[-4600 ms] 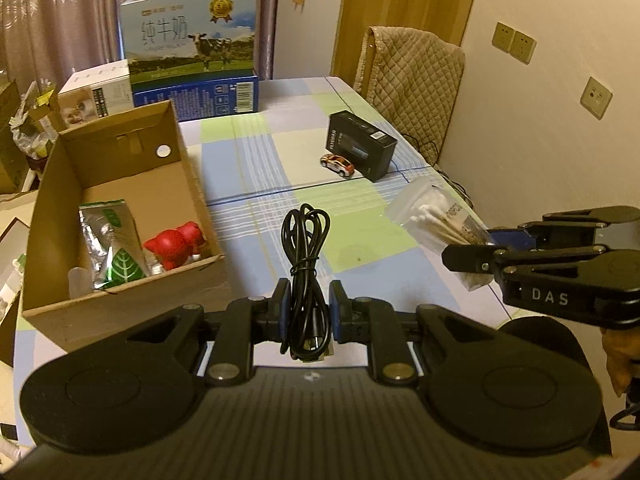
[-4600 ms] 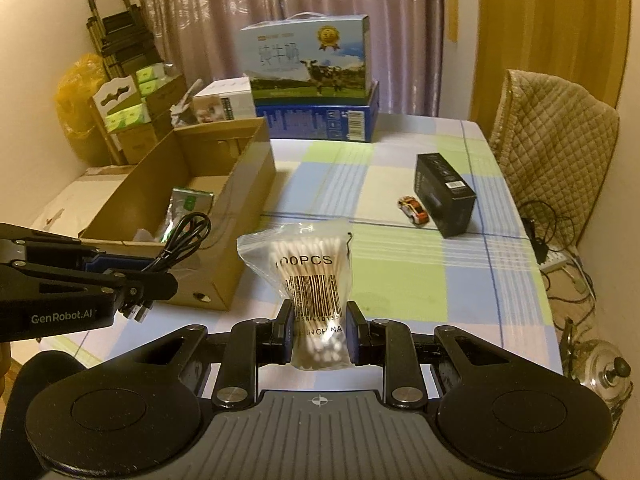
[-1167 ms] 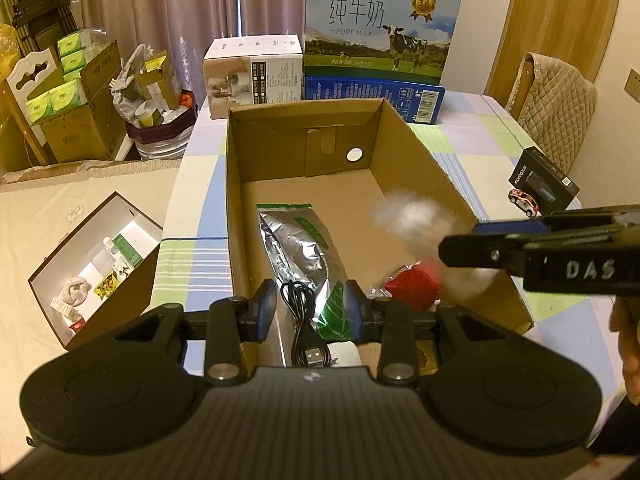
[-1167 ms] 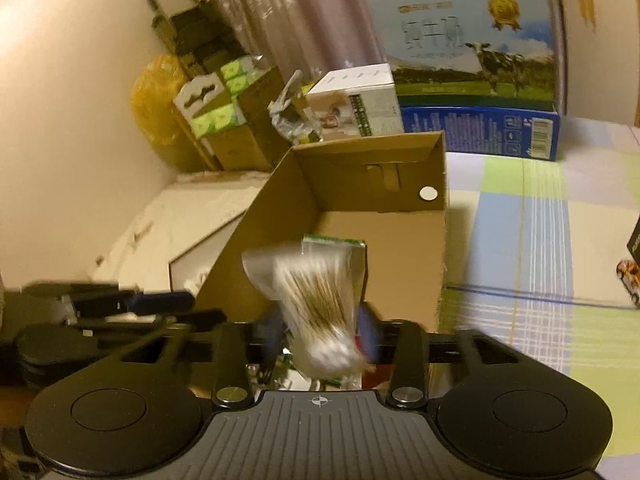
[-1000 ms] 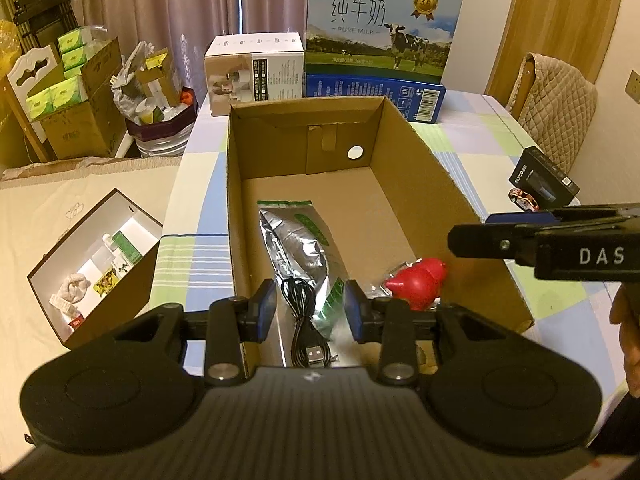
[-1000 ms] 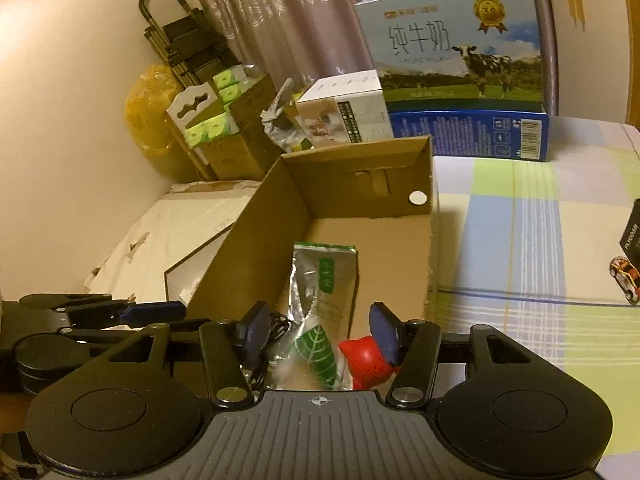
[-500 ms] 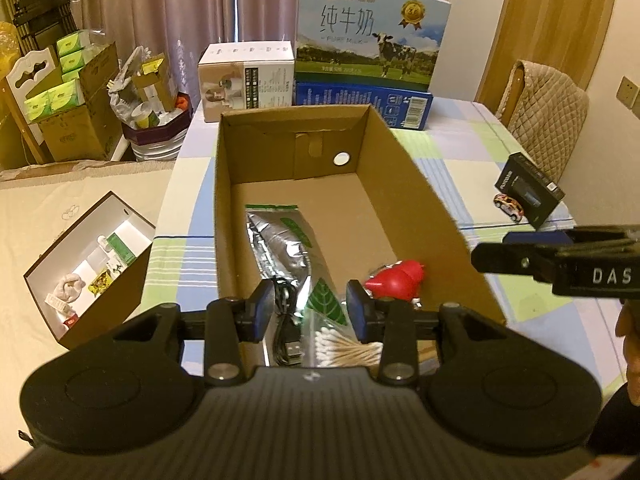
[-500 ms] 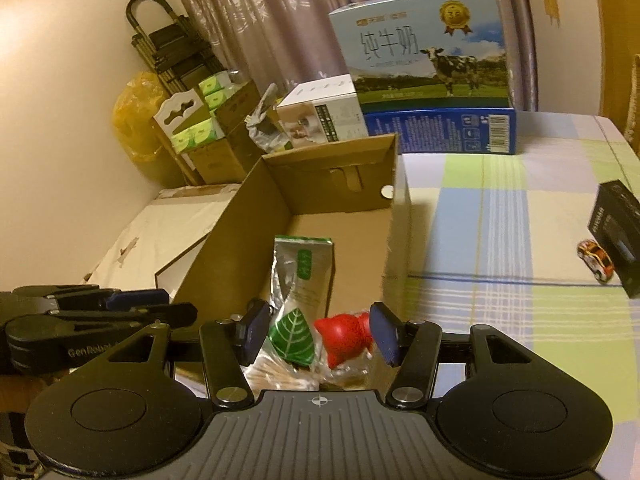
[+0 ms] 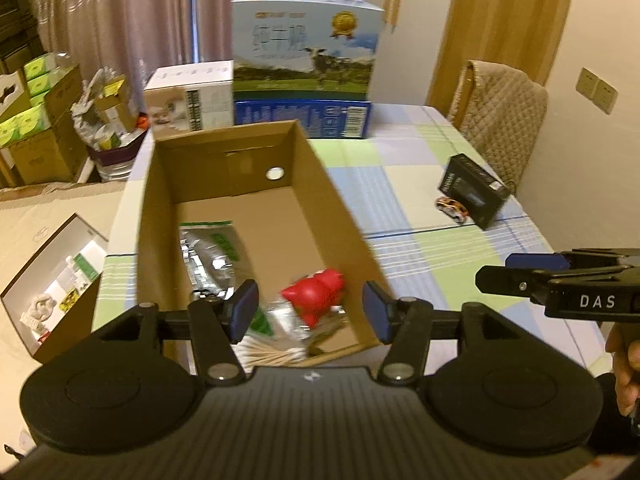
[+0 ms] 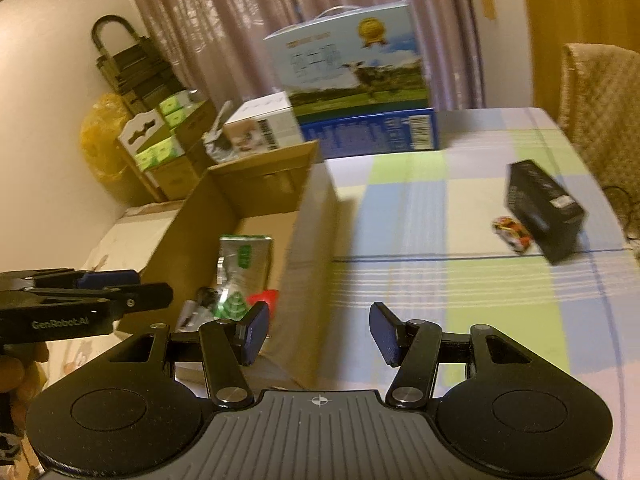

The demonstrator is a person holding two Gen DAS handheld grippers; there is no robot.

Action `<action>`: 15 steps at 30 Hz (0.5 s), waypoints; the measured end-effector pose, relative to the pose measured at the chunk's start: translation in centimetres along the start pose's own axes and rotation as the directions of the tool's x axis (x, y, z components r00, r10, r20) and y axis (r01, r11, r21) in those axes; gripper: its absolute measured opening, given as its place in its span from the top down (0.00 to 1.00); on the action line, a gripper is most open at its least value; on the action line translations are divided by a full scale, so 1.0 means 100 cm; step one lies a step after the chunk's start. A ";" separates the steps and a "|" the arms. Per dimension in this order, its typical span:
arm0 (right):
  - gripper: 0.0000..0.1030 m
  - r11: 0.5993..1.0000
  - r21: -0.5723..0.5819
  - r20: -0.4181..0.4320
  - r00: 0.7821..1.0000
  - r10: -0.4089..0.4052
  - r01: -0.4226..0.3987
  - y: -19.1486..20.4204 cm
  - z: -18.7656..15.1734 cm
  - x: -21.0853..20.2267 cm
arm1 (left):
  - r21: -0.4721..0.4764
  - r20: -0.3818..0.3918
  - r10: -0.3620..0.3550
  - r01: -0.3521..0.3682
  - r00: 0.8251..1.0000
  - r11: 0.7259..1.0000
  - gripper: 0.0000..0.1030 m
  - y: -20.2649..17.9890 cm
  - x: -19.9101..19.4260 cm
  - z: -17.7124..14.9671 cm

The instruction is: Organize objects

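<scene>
The left gripper (image 9: 310, 312) is seen opening, nothing held between its pads, above the cardboard box (image 9: 340, 216). The right gripper (image 10: 318, 334) is spread empty. Inside the box are seen cotton swabs (image 9: 272, 354), a red toy (image 9: 316, 294) and a foil pouch (image 9: 210, 252).

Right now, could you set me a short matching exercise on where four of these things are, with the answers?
Things:
1. red toy
2. toy car
3. milk carton
4. cotton swabs

Places:
A. on the blue box at the table's far end
B. inside the cardboard box, by its near wall
C. inside the cardboard box, against the foil pouch
D. on the tablecloth beside the black box

Pairs: 1-C, 2-D, 3-A, 4-B
</scene>
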State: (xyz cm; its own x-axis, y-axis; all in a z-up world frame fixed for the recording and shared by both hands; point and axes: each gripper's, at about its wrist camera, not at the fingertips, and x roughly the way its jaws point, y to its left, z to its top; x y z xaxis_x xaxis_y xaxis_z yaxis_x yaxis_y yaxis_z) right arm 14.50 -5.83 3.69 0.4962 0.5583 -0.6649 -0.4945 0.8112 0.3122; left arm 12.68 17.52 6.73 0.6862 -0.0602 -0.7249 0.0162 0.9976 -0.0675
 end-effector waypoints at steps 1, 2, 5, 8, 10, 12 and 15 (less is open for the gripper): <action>0.49 1.000 0.001 0.005 1.000 -0.010 0.010 -0.004 -0.001 -0.005 | 0.006 0.001 -0.007 0.007 1.000 1.000 0.45 -0.007 0.000 0.000; 0.49 1.000 0.003 0.008 1.000 -0.020 0.020 -0.008 -0.003 -0.010 | 0.009 0.002 -0.013 0.013 1.000 1.000 0.43 -0.012 0.000 0.000; 0.49 0.999 0.007 0.021 0.999 -0.047 0.047 -0.021 -0.006 -0.025 | 0.011 0.006 -0.035 0.035 0.999 0.999 0.41 -0.029 -0.001 0.000; 0.49 0.998 0.023 0.032 0.997 -0.066 0.065 -0.035 -0.009 -0.039 | 0.026 0.006 -0.049 0.048 0.999 0.999 0.35 -0.047 -0.002 0.000; 0.49 0.996 0.033 0.042 0.996 -0.080 0.079 -0.043 -0.009 -0.048 | 0.038 0.005 -0.059 0.059 0.998 0.998 0.33 -0.059 -0.002 0.000; 0.49 0.995 0.045 0.050 0.995 -0.092 0.090 -0.051 -0.010 -0.058 | 0.049 0.006 -0.065 0.065 0.998 0.997 0.29 -0.069 -0.003 0.000; 0.49 0.992 0.058 0.063 0.992 -0.111 0.108 -0.060 -0.013 -0.072 | 0.068 0.006 -0.078 0.078 0.997 0.995 0.26 -0.085 -0.004 0.000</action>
State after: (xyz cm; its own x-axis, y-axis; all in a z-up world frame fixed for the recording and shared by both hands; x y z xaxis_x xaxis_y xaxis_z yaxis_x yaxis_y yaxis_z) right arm 12.98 -14.98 5.75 0.5918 0.4745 -0.6516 -0.3957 0.8753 0.2780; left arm 12.25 9.11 7.61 0.6874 -0.1377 -0.7131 0.1186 0.9900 -0.0769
